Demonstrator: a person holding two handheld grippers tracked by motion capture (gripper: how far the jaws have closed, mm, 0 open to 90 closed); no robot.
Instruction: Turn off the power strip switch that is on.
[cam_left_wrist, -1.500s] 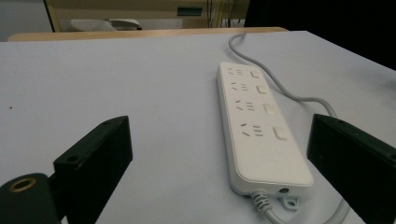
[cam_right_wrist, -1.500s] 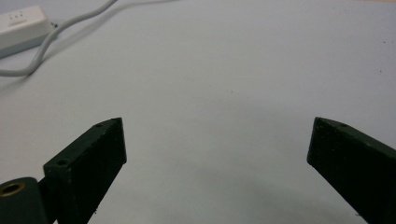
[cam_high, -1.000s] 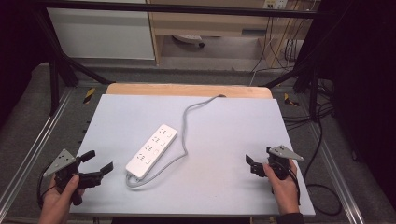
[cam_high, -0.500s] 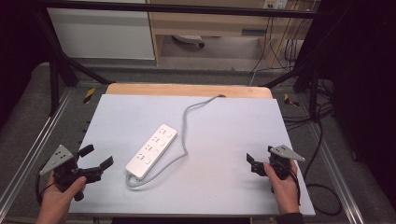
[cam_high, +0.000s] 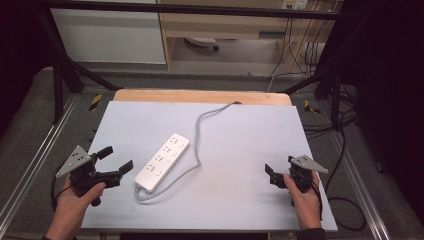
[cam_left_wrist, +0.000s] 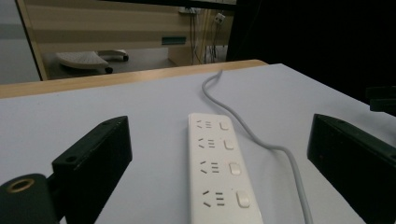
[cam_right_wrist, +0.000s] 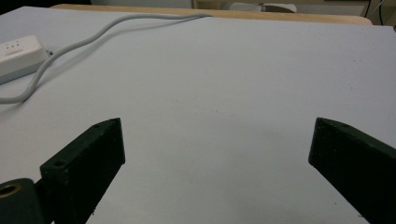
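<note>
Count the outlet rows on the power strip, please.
4. On the power strip, lying on the table, they run in a line along its length, each with a switch beside it. The left gripper points at it, jaws open.

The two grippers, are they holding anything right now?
Nothing. The left gripper and right gripper are both open and empty; the power strip lies untouched on the table.

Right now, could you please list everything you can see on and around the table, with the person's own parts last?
Power strip: one, white, four sockets with switches, left of centre on the table.
Power cord: one, grey, runs from the strip's near end, off the far edge.
Table: one, pale grey top, wooden strip at the far edge.
Left gripper: one, black, open, near-left edge, aimed at the strip.
Right gripper: one, black, open, near-right edge.
</note>
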